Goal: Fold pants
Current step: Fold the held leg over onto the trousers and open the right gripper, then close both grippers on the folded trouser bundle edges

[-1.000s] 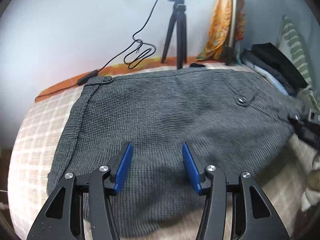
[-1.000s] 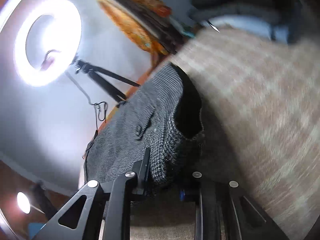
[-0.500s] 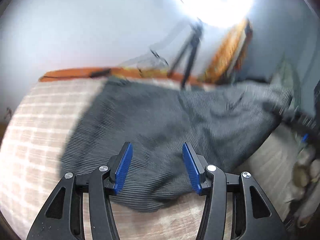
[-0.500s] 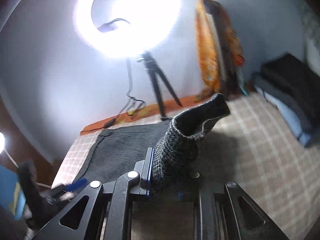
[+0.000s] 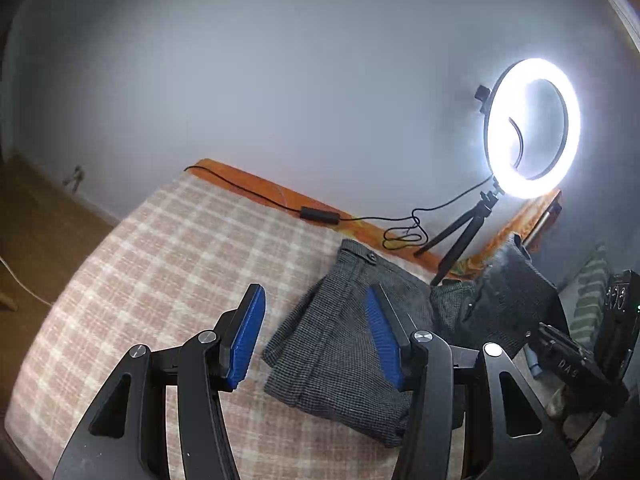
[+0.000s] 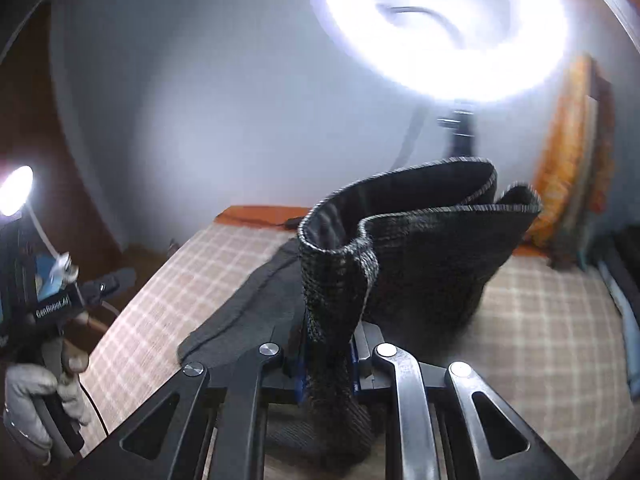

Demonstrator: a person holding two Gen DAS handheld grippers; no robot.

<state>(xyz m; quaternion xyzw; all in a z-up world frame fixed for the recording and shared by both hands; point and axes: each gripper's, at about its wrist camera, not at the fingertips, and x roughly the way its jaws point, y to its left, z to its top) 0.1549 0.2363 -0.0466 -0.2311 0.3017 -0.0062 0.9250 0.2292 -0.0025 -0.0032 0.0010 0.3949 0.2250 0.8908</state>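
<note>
The grey checked pants [image 5: 344, 344] lie partly folded on the plaid bed cover [image 5: 168, 264]. My left gripper [image 5: 316, 344] is open and empty, held above the pants' left edge, its blue pads [image 5: 246, 336] apart. My right gripper [image 6: 328, 364] is shut on a bunched end of the pants [image 6: 340, 292] and lifts it off the bed; the fabric stands up in a curled fold [image 6: 432, 232]. In the left wrist view the raised end [image 5: 508, 296] and the right gripper's body [image 5: 576, 368] show at the right.
A lit ring light [image 5: 532, 128] on a small black tripod [image 5: 460, 232] stands at the bed's far edge, its cable [image 5: 320, 214] along an orange border. Orange cloth [image 6: 568, 160] hangs at the right. Folded clothes [image 6: 624, 272] lie at the bed's right.
My right gripper has lifted the pants end higher and carried it over the rest. My left gripper has drawn back and left, and now looks over bare bed cover and the pants' left edge.
</note>
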